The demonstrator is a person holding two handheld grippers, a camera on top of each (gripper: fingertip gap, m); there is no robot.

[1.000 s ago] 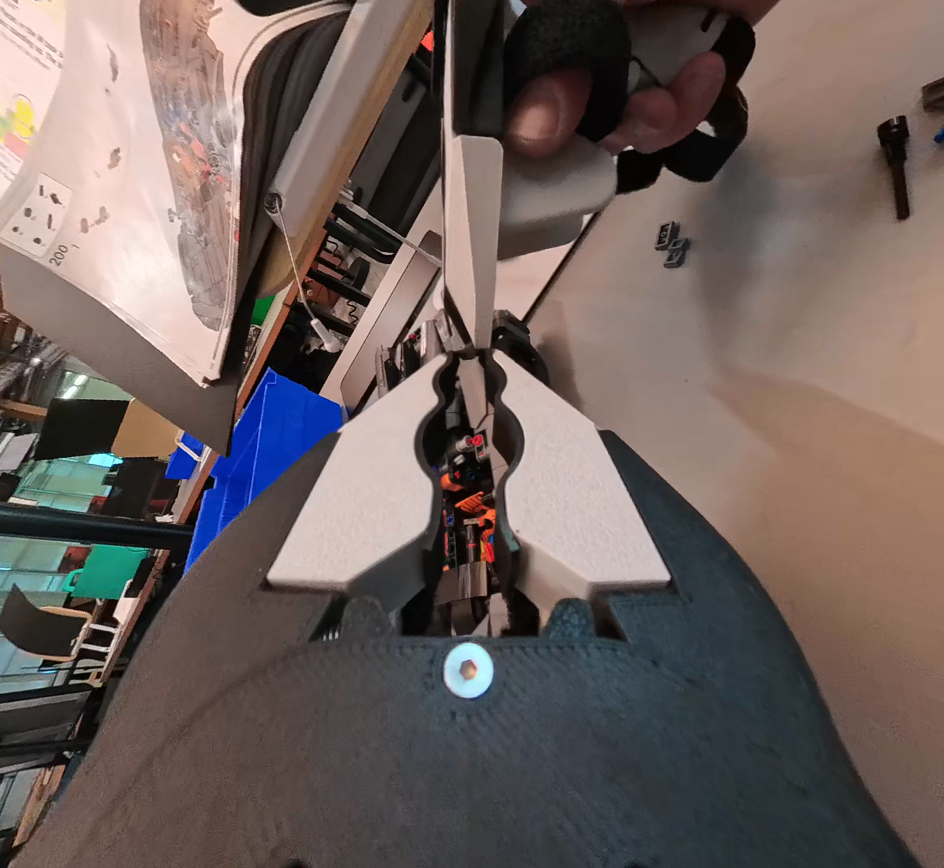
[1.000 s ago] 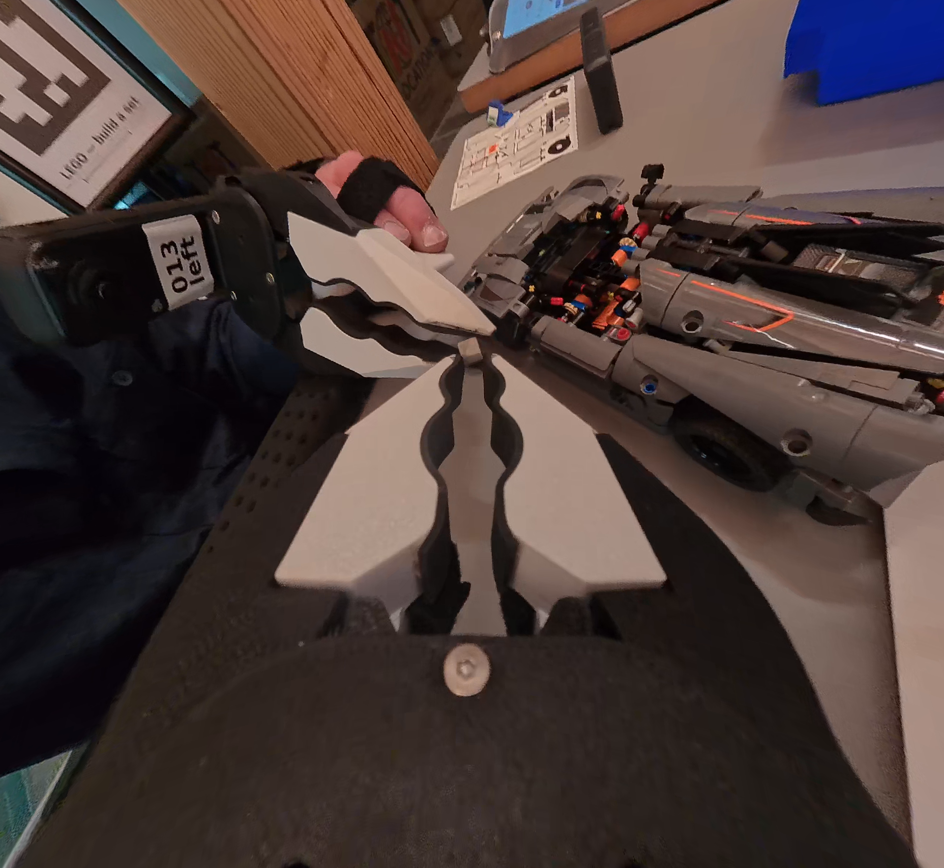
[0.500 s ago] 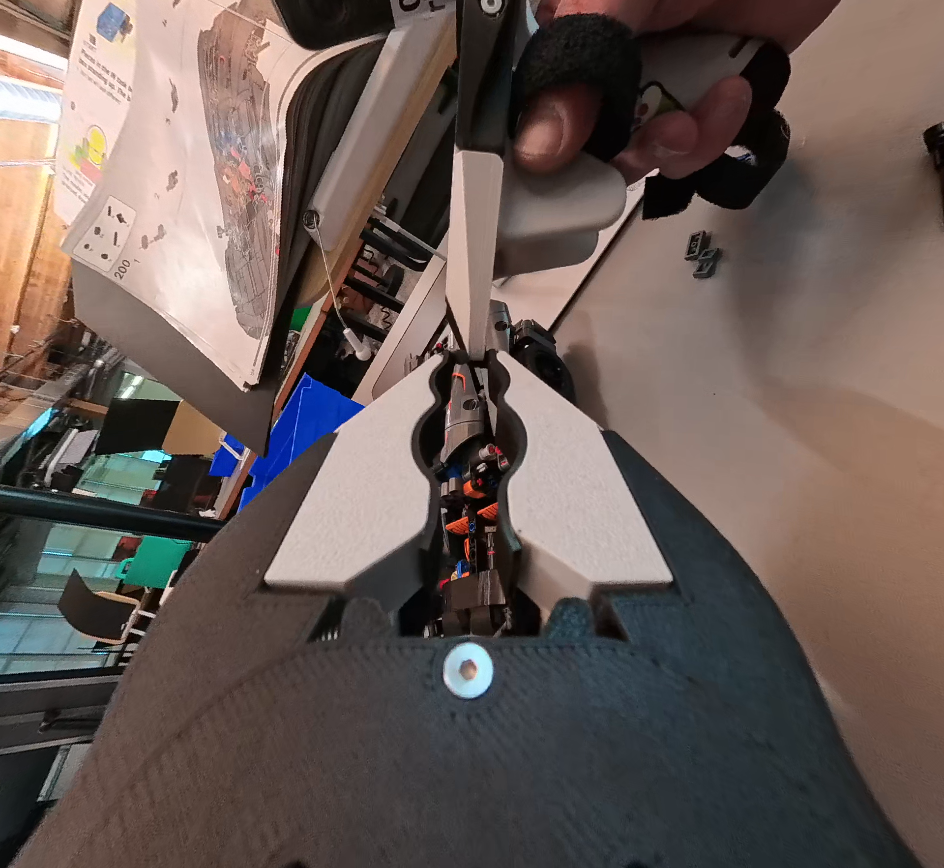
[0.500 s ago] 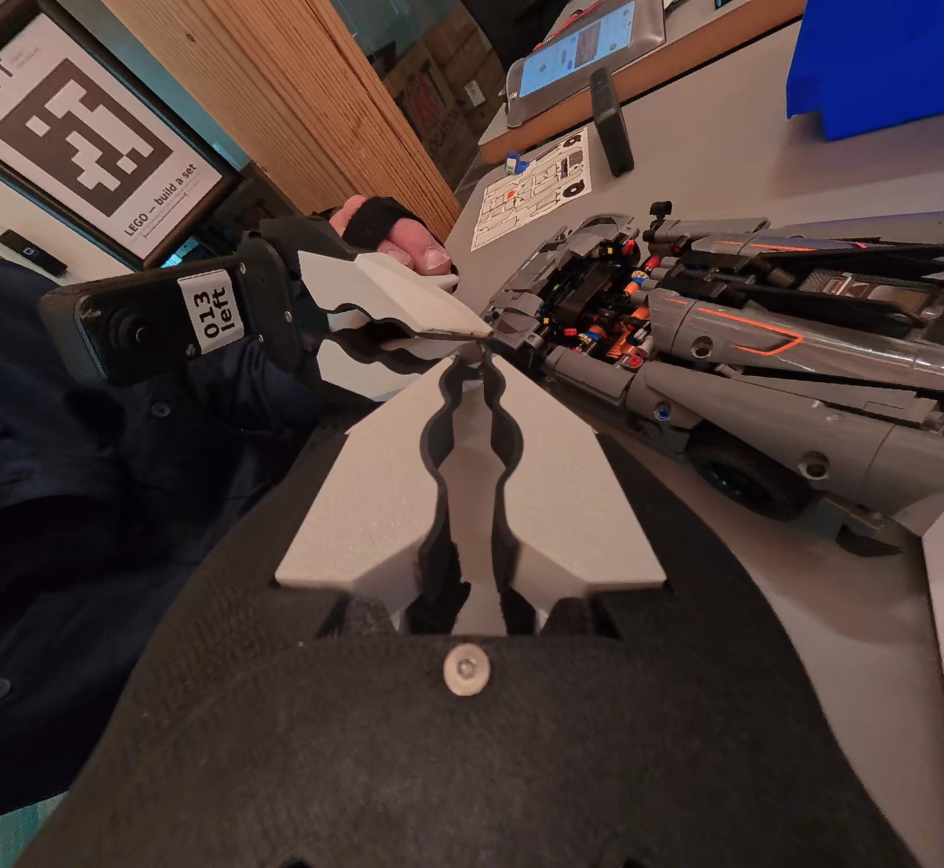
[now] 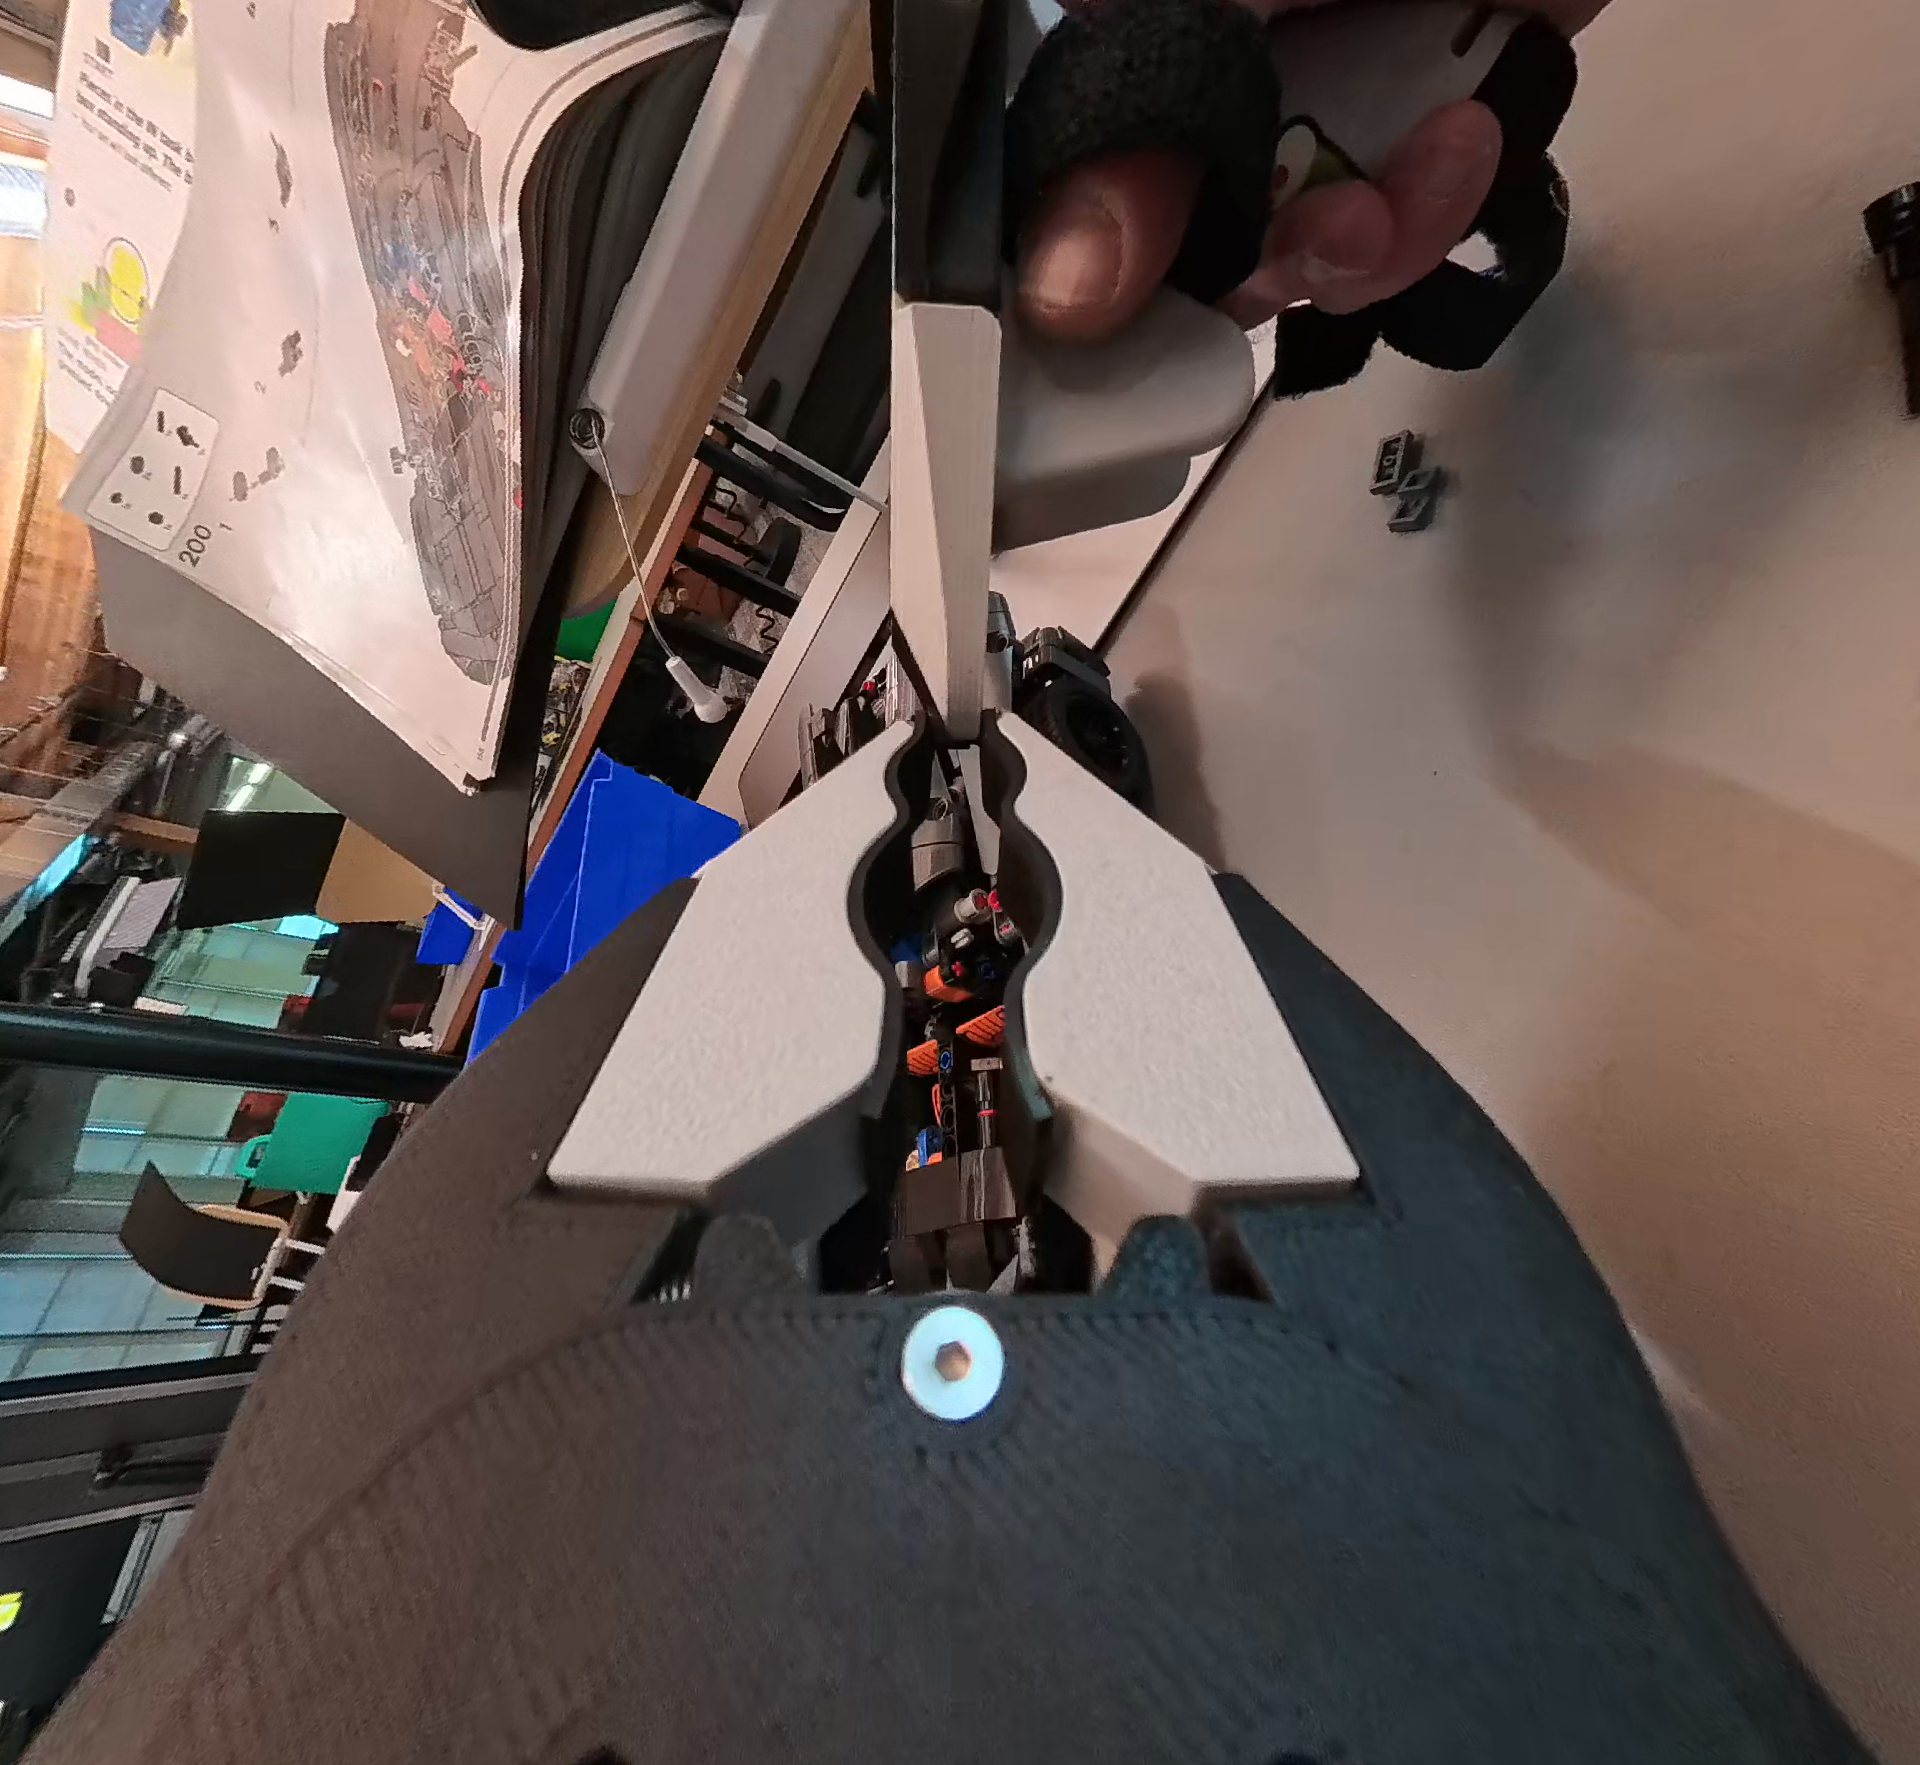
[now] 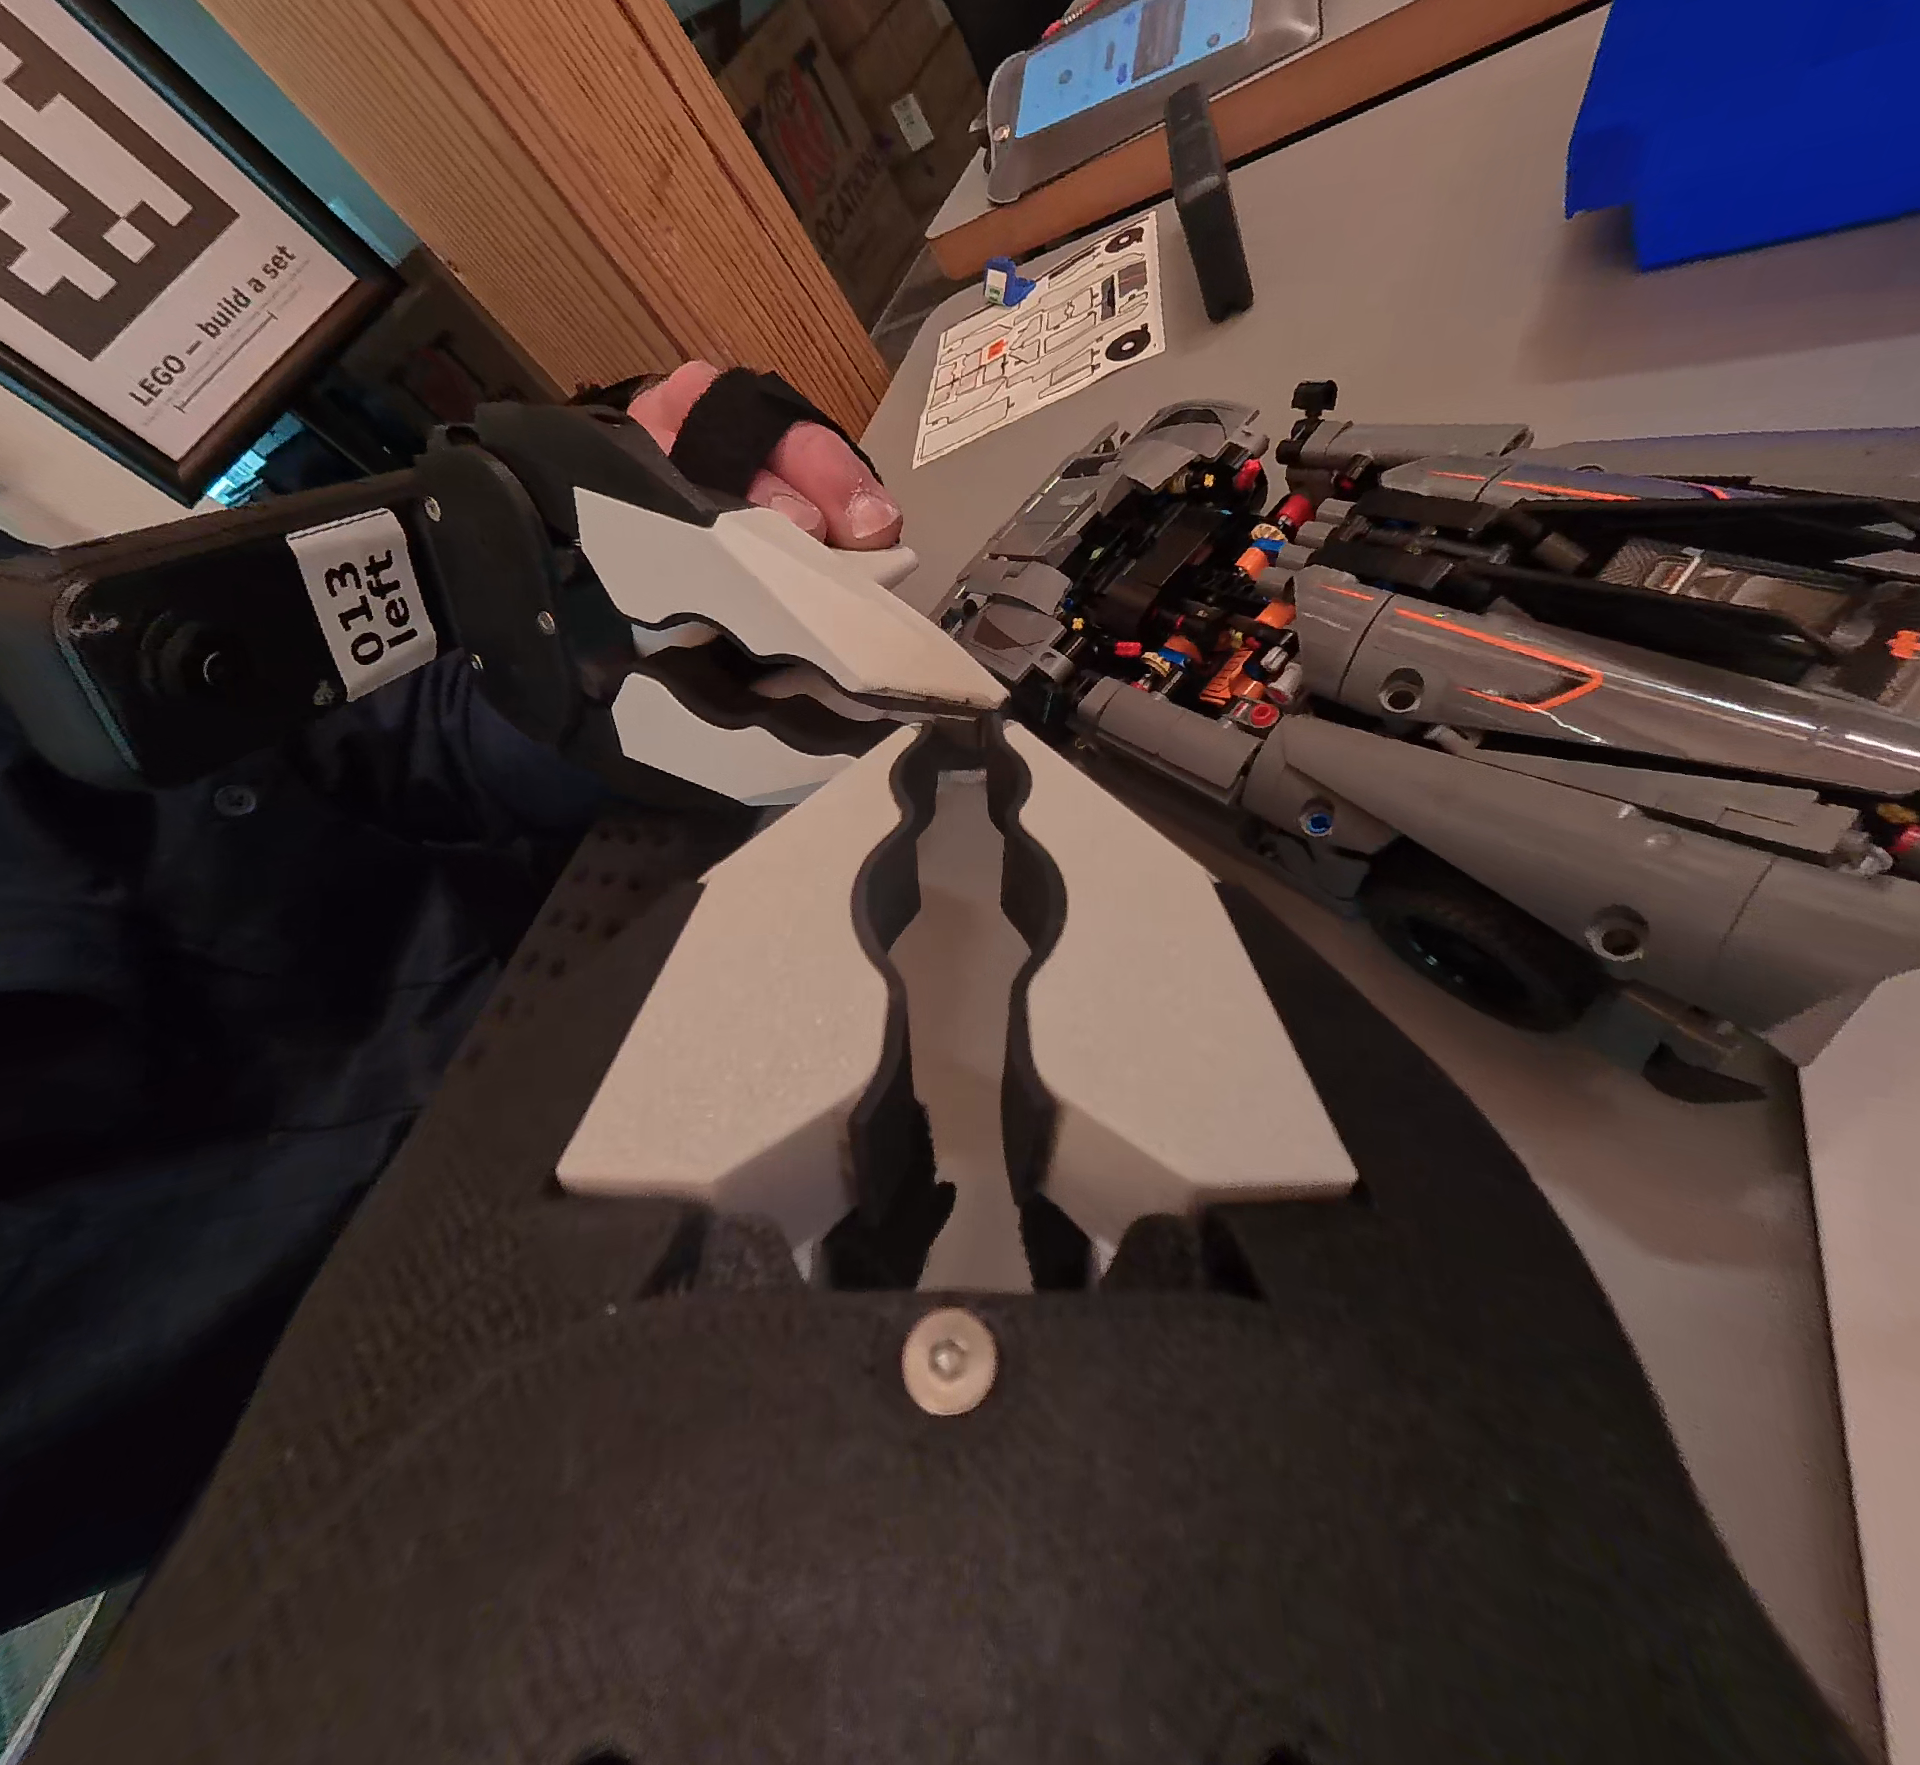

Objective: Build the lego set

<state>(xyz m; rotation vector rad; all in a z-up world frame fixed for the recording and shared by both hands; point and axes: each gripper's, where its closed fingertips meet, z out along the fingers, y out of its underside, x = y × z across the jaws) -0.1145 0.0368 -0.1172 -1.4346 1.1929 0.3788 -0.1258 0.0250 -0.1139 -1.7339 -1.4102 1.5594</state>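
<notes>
A long grey lego car (image 6: 1455, 728) with orange and black parts lies on the grey table (image 6: 1455, 261). My right gripper (image 6: 958, 733) is shut on a small grey piece (image 6: 961, 747) just off the car's front end. My left gripper (image 5: 956, 733) meets it tip to tip, its jaws closed around the same piece and the right gripper's fingers (image 5: 940, 520), which come down from above. The left gripper (image 6: 992, 702) enters the right wrist view from the left. The piece is mostly hidden. The car shows between the left jaws (image 5: 956, 967).
An open instruction booklet (image 5: 312, 261) stands at the left. A blue bin (image 6: 1766, 53), a sticker sheet (image 6: 1049, 344), a black bar (image 6: 1210, 198) and a tablet in a pouch (image 6: 1143, 42) lie beyond the car. Small loose pieces (image 5: 1408, 479) and a black pin (image 5: 1896, 240) lie on the table. My left and right fingertips are right by each other. Left tips and right tips are each some 20 centimeters from the black pin (image 5: 1896, 240).
Both grippers stay tip to tip by the car's front. The left gripper's tips have slid over the small piece held by the right gripper.
</notes>
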